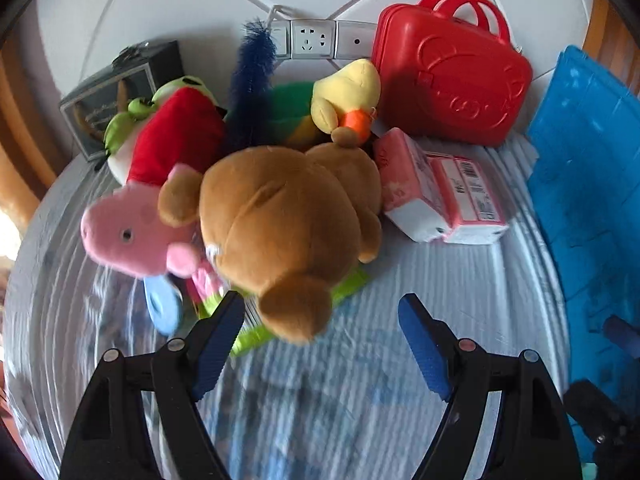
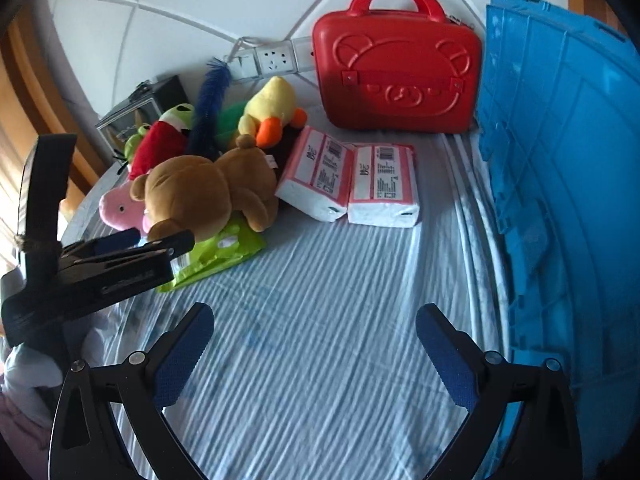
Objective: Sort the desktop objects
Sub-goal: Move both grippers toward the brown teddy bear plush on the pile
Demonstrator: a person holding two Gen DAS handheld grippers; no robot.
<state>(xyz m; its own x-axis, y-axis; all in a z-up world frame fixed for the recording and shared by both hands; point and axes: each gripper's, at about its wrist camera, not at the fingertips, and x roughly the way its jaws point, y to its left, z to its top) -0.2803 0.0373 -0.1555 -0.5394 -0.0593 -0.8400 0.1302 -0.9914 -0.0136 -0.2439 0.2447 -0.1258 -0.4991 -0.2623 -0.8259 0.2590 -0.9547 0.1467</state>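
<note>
A brown plush bear (image 1: 288,224) (image 2: 208,196) lies on top of a pile of soft toys: a pink pig (image 1: 128,236) (image 2: 120,208), a red and green frog toy (image 1: 172,136), a yellow duck (image 1: 348,96) (image 2: 272,110). A green packet (image 2: 216,252) lies under the bear. My left gripper (image 1: 320,344) is open, just in front of the bear; it shows from the side in the right wrist view (image 2: 132,252). My right gripper (image 2: 314,356) is open and empty over the striped cloth. Two pink tissue packs (image 2: 352,184) (image 1: 440,192) lie right of the toys.
A red carry case (image 2: 396,76) (image 1: 452,72) stands at the back against the wall. A blue plastic crate (image 2: 560,184) (image 1: 592,184) stands along the right side. A dark box (image 1: 116,96) sits at the back left. A wall socket (image 1: 312,40) is behind the toys.
</note>
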